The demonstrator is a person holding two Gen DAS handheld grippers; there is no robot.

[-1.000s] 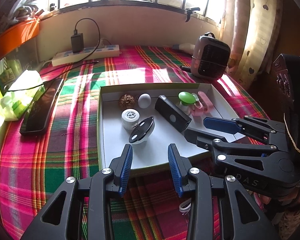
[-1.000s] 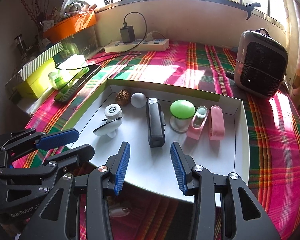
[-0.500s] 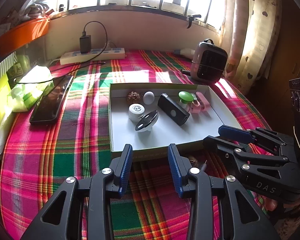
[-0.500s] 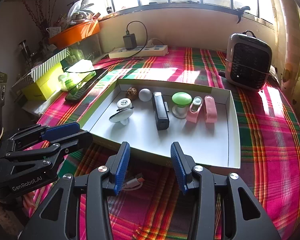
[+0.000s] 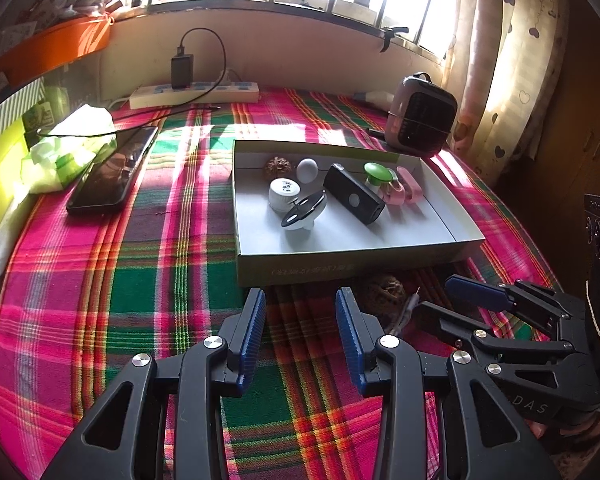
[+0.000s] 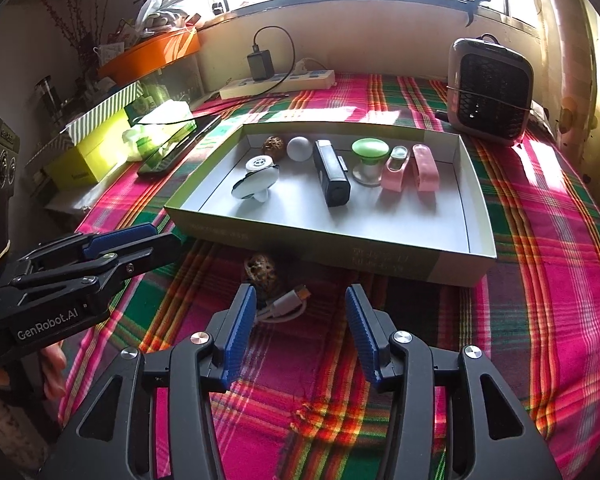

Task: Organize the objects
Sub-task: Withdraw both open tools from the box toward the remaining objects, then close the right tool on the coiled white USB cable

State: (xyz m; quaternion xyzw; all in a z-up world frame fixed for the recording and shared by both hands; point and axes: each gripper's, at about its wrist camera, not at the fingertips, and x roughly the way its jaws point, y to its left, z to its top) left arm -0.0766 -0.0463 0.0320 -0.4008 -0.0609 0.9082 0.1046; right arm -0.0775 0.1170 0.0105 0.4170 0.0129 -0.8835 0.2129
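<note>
A shallow white box (image 5: 440,200) (image 6: 476,200) on the plaid cloth holds a walnut (image 6: 272,145), a white ball (image 6: 299,148), a white round case (image 6: 259,164), a black-and-white oval gadget (image 6: 256,185), a black block (image 6: 332,178), a green-capped jar (image 6: 369,156) and pink pieces (image 6: 424,167). In front of the box lie a second walnut (image 6: 262,272) (image 5: 382,290) and a white cable (image 6: 284,306). My left gripper (image 5: 300,334) is open and empty before the box. My right gripper (image 6: 300,330) is open and empty just behind the cable.
A small heater (image 6: 490,90) stands at the back right. A power strip with charger (image 6: 278,80) lies at the back. A phone (image 5: 114,170), a tissue pack (image 5: 70,148) and yellow boxes (image 6: 90,152) sit at the left.
Both grippers have pulled back from over the box toward the table's near side. The second walnut and the cable in front of the box have come into view.
</note>
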